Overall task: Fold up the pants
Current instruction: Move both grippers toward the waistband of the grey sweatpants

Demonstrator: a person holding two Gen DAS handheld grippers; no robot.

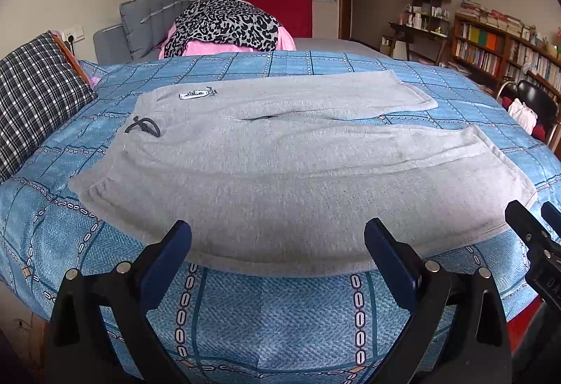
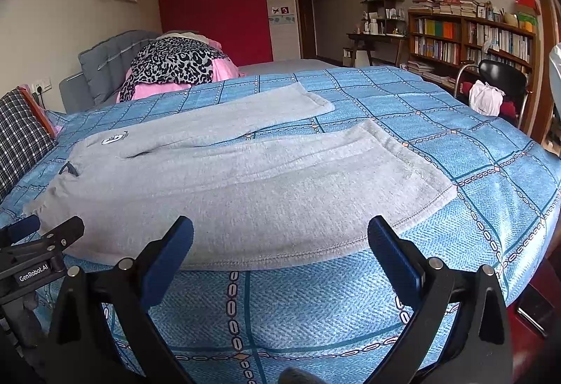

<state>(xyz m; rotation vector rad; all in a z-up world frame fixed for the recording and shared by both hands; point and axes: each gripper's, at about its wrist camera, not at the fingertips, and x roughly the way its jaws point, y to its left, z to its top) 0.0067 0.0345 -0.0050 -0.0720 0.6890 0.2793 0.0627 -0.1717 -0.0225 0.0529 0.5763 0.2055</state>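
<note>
Bed (image 1: 280, 314) under a blue quilt carries grey pants (image 1: 280, 180) spread flat, waistband toward the pillow (image 1: 31, 93), legs apart. Left gripper (image 1: 277, 243) and right gripper (image 2: 280, 240) hover at the pants' near edge, jaws spread wide, holding nothing, the hem just beyond their tips.

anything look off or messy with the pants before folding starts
Nothing is damaged or spilled. The grey sweatpants lie flat on the blue chain-patterned bedspread, legs slightly splayed. Only the dark drawstring lies loose in a loop at the waistband. Left gripper and right gripper are open.
</note>
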